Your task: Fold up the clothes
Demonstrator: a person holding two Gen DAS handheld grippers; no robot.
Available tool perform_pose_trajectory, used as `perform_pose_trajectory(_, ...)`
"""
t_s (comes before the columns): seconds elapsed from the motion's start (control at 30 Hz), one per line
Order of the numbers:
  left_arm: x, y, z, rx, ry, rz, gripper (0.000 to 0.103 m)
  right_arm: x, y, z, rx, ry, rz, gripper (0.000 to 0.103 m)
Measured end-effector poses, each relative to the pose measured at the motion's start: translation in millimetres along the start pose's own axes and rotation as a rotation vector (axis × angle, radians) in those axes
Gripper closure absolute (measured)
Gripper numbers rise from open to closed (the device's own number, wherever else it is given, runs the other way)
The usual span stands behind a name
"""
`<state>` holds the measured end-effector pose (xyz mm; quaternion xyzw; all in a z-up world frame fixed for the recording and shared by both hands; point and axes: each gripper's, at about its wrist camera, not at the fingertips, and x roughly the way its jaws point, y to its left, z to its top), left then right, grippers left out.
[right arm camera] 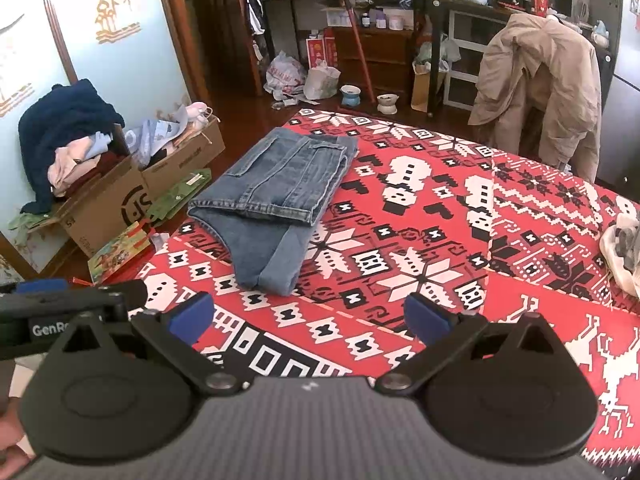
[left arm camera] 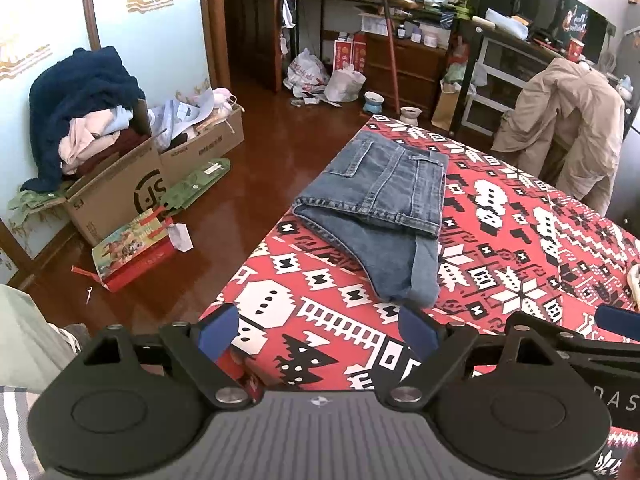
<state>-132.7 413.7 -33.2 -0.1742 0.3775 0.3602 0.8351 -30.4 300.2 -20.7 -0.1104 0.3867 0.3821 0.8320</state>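
Looking along my left gripper, I note both blue pads spread wide with nothing between them; my right gripper is likewise released and empty. Both hover above the near part of the red patterned blanket, clear of the garment. The folded jeans lie flat on the blanket near its left edge, beyond both grippers. Observed: mid-blue denim, doubled over so an upper layer with visible seams and a stitched hem sits across a lower layer, whose rounded folded end points toward me. The bundle is compact, edges roughly aligned. A beige jacket hangs over a chair beyond the blanket. Cardboard boxes of clothes stand on the floor to the left.
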Motion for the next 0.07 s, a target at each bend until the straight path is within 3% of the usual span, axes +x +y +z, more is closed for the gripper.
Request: perform_pose_trajectory(0.07, -1.3, -0.1, -0.3, 0.002, -0.005, 0.004, 0.016, -0.4, 0.2, -0.1, 0.000, 0.000, 0.001, 0.001)
